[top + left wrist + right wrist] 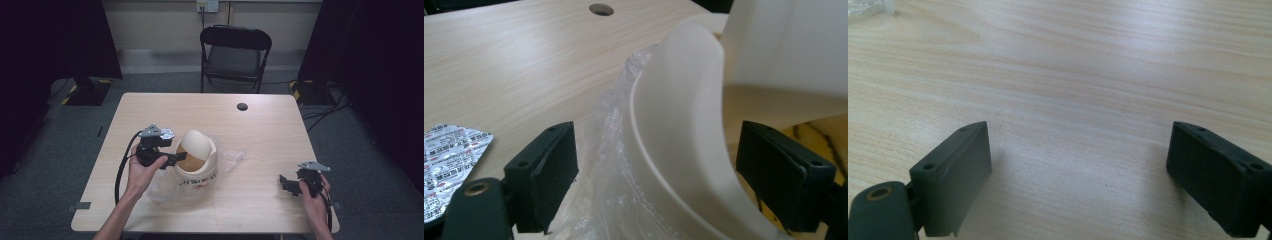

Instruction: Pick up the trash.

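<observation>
My left tool [172, 159] stands released at the rim of a cream bin [196, 167], its two black jaws spread wide with the bin's curved wall between them, one jaw outside and one over the opening. From the left gripper view the rim [674, 145] rises between the jaws without either pad pressing on it, and a clear plastic bag [611, 150] lies crumpled against the outer wall, just beside the outside jaw. The bin sits on the near left half of the desk [260, 130], in front of me, with its rounded swing lid [196, 143] tipped up and the dark interior showing beneath (red and black lettering runs across the front, too small to read). The plastic bag spreads out under and around the bin, trailing toward the middle of the desk. A silver blister pack [449, 160] lies flat on the wood at the left edge of the left gripper view, near the tool's base.

My right tool [290, 184] rests low over the near right corner of the desk, well apart from the bin, also released: in the right gripper view its jaws [1078, 175] stand wide over bare wood grain with nothing between them. A small round hole [242, 106] marks the far side of the desk, and a black folding chair [235, 55] stands beyond it.
</observation>
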`<state>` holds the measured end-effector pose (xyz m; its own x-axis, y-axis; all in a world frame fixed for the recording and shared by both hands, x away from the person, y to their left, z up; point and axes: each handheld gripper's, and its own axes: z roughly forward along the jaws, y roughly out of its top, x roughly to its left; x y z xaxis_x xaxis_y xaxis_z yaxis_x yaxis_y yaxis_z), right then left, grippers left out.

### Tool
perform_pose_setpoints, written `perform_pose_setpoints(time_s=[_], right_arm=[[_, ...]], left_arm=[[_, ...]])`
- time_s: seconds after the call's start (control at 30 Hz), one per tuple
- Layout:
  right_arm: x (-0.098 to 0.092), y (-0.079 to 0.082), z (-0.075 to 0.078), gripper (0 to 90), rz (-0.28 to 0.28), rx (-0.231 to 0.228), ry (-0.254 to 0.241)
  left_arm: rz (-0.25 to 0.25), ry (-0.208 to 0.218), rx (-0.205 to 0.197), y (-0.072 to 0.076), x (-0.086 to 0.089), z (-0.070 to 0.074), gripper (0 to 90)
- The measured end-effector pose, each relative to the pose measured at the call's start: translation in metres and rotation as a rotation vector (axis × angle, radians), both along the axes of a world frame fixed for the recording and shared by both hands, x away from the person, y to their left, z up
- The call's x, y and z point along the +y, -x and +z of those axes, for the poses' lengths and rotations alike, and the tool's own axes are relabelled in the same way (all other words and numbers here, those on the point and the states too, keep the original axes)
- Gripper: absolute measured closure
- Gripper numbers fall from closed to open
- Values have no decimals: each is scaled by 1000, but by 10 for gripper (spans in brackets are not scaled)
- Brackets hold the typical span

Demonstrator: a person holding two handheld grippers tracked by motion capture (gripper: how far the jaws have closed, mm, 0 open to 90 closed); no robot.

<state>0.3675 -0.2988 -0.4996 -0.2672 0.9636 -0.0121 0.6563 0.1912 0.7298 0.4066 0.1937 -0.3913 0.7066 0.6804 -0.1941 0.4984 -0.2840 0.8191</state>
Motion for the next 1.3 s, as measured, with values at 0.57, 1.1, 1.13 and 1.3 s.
perform_pose_setpoints(time_s=[0.57,1.1,1.13,1.3], right_arm=[[1,-1,0,98,-2,-1,3],[1,-1,0,98,-2,-1,3],[1,-1,0,98,-2,-1,3],[1,-1,0,99,-3,-1,3]], left_arm=[[99,89,-61,-5,70,2,158],[115,-97,11,-59,80,-43,178],[128,-97,11,-62,82,-45,179],[182,-178,17,-77,85,-63,191]])
